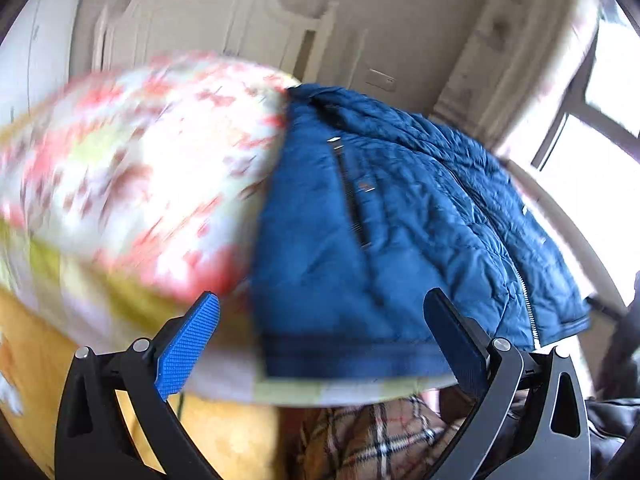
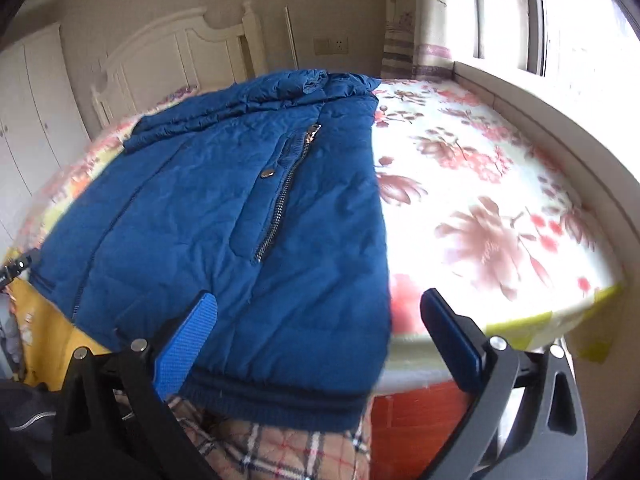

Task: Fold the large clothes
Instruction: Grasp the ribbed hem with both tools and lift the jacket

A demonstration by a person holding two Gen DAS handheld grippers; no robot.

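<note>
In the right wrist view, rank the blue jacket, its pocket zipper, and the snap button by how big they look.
1. Blue jacket, the largest by far, covering the left half of the bed.
2. Pocket zipper, a long thin diagonal line on the jacket.
3. Snap button, a small metal dot beside the zipper.

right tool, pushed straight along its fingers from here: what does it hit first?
Most likely the blue jacket: the right tool, open, points at its near hem and right edge on the floral bed. Depth is unclear, so it could skim the bed edge beside the jacket.
</note>
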